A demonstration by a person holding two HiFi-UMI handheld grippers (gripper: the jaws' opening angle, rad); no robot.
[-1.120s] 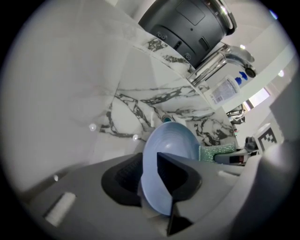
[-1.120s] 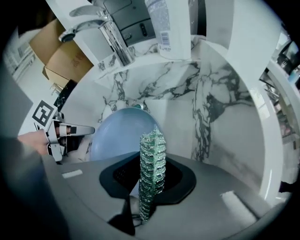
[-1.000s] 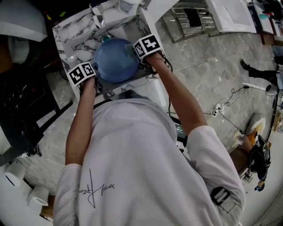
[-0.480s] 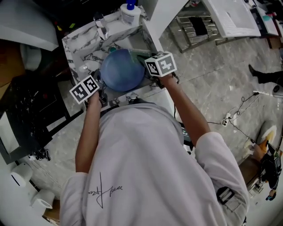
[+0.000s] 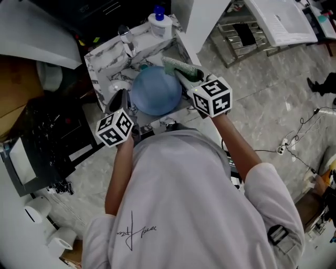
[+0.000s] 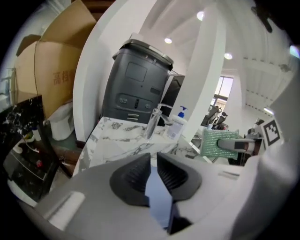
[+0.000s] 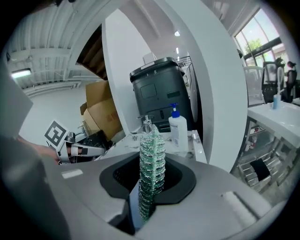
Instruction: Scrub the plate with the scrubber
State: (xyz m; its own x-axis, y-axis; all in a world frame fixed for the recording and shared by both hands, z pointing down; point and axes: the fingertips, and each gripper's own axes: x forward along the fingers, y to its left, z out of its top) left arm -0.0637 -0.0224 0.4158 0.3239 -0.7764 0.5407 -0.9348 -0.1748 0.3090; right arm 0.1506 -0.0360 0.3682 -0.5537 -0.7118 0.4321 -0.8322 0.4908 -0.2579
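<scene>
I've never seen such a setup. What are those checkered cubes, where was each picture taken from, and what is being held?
No robot here: a person holds a tool with a two-fingered claw in each hand; the patterned cubes belong to those tools. The top-down picture comes from a camera on the person's head; the other two from cameras riding on each tool, looking along its claw. The left claw is shut on the edge of a blue plate, the right claw on a green scrubber. Below is a marble counter with a tap and a soap bottle.
</scene>
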